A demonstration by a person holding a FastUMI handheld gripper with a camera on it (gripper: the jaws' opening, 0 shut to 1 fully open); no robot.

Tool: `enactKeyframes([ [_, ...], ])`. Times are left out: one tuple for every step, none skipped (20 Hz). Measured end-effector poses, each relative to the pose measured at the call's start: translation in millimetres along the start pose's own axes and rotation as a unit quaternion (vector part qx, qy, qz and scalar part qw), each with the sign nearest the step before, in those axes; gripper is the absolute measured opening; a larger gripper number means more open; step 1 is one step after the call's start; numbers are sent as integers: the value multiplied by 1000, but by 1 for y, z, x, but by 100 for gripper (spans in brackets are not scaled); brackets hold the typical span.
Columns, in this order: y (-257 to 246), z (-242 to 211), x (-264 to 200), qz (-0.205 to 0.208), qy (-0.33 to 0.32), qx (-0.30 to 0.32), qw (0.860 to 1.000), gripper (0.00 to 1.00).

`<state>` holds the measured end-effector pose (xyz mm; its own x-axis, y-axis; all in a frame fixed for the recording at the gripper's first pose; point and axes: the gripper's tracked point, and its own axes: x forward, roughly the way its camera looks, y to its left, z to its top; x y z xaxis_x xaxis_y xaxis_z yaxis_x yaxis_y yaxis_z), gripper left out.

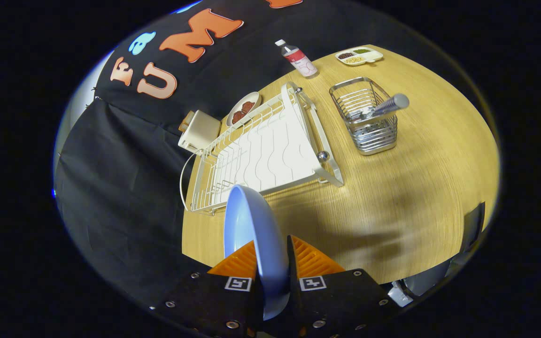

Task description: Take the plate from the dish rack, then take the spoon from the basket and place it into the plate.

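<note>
Claw (273, 256) grips the blue plate (251, 230) on edge, both fingers pressing its rim, above the bench (416, 188) just short of the white dish rack (261, 150). Spoon (385, 107) stands in the wire basket (367, 122), beyond the rack's right end.

You see a brightly lit wooden table (416, 155) with a soft, broad shadow across its near side. Fisheye distortion bends the table's edge and dish rack (261, 150). The plate (251, 230) between the gripper (273, 263) fingers looks slightly soft; farther objects stay sharp.
</note>
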<state>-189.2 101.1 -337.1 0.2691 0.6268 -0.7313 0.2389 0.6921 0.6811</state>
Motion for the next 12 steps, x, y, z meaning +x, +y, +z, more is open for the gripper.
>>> enactKeyframes([
  [-5,-4,4,2,0,5,1000,23],
  [-9,-7,9,4,0,9,1000,22],
  [-10,-10,13,6,0,12,1000,23],
  [-12,-11,18,9,-2,15,1000,23],
  [-15,-13,21,11,-4,17,1000,23],
  [-18,-14,24,11,-7,19,1000,23],
  [-20,-15,28,12,-10,20,1000,23],
  [-22,-15,31,12,-13,20,1000,23],
  [-25,-18,36,11,-16,20,1000,22],
  [-28,-18,40,8,-19,20,1000,23],
  [-30,-20,43,6,-22,21,1000,23],
  [-33,-22,47,2,-25,23,999,23],
])
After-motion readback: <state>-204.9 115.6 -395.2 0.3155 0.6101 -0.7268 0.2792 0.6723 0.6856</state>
